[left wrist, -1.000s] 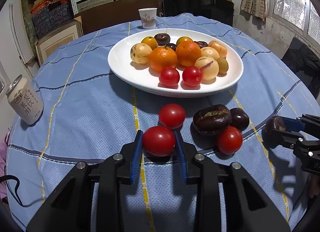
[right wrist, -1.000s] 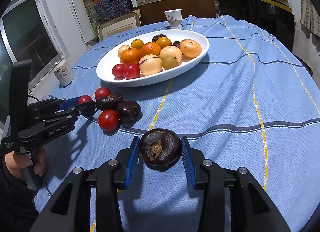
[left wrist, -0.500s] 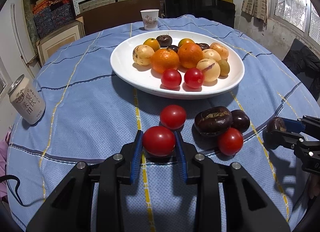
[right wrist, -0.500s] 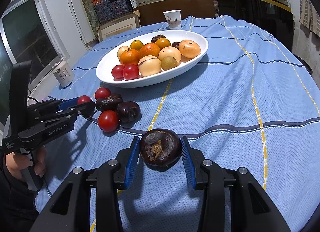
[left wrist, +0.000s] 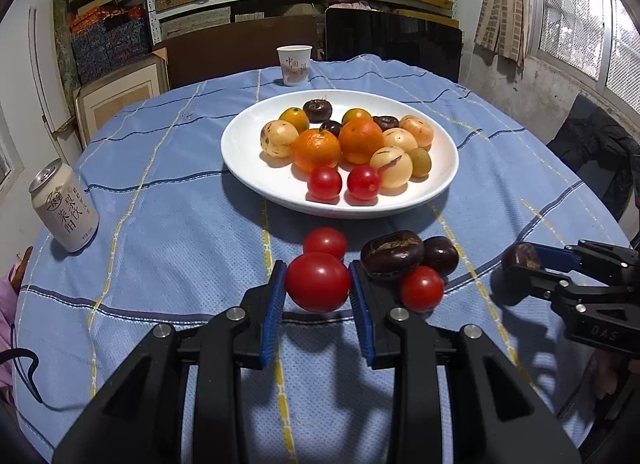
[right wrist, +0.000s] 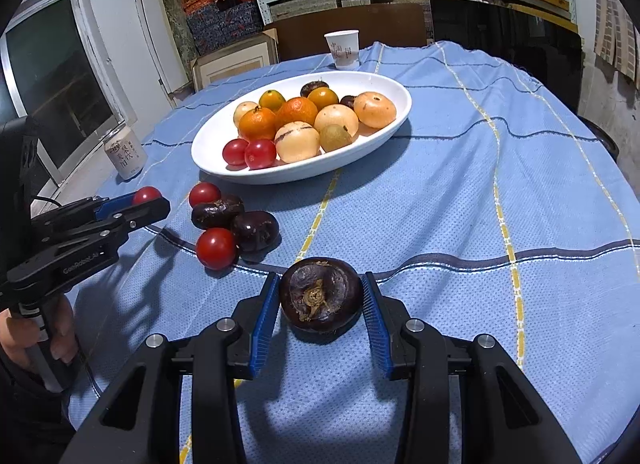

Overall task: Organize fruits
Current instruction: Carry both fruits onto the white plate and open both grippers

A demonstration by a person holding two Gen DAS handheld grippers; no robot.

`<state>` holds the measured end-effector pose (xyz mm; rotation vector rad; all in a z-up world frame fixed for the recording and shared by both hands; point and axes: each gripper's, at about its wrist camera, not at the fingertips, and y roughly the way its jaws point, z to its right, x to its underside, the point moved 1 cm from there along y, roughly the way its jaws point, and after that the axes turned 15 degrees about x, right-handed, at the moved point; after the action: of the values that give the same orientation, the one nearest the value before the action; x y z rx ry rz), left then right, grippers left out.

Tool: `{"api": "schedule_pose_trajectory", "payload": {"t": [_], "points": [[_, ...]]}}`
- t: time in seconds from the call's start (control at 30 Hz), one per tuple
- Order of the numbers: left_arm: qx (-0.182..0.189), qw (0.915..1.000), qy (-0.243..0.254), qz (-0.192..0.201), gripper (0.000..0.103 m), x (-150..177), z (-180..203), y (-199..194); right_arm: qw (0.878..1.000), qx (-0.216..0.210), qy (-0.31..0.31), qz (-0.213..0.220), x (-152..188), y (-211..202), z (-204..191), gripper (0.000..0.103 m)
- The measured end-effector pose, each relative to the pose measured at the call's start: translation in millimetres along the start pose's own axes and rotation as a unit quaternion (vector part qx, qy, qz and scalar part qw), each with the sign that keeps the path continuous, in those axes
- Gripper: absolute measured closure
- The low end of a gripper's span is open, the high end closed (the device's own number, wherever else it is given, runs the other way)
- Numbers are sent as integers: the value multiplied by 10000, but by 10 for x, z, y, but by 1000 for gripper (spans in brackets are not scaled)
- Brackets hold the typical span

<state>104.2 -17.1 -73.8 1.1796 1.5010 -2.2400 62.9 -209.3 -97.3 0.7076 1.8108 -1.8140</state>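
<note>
My left gripper (left wrist: 318,284) is shut on a red tomato (left wrist: 318,282) and holds it above the blue cloth, short of the white plate (left wrist: 248,143). My right gripper (right wrist: 321,296) is shut on a dark purple passion fruit (right wrist: 321,295), also off the cloth. The plate holds oranges, pale yellow fruits, two tomatoes and dark fruits. On the cloth in front of it lie a tomato (left wrist: 325,242), two dark fruits (left wrist: 392,255) and another tomato (left wrist: 421,288). The left gripper shows in the right wrist view (right wrist: 144,203), the right gripper in the left wrist view (left wrist: 524,260).
A drink can (left wrist: 64,205) stands at the left edge of the round table. A paper cup (left wrist: 294,65) stands beyond the plate. Chairs and shelves with boxes are behind the table. A monitor (right wrist: 52,79) is on the left.
Both grippers have lifted their fruits off the cloth and risen; the plate now looks farther and lower in both views. The loose fruits have not moved.
</note>
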Motion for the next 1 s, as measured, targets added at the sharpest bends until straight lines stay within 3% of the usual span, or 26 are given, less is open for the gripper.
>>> {"api": "schedule_pose_trajectory", "payload": {"t": [0.3,0.67,0.83,1.0], "points": [[62,9999,64,92,72,-86,104,-144,9999,-25,-92,123,-86,-157,6,61],[71,9994,-14,340,72,-700,138,-179,9966,122,-145,801,-913,-533,154,61],[82,9994,-180,281,72,-974,26,-17,9968,67,-168,782,-1218,-425,144,61],[52,9994,-297,160,72,-1173,-106,274,9985,-47,-87,536,-1535,-41,119,61]]}}
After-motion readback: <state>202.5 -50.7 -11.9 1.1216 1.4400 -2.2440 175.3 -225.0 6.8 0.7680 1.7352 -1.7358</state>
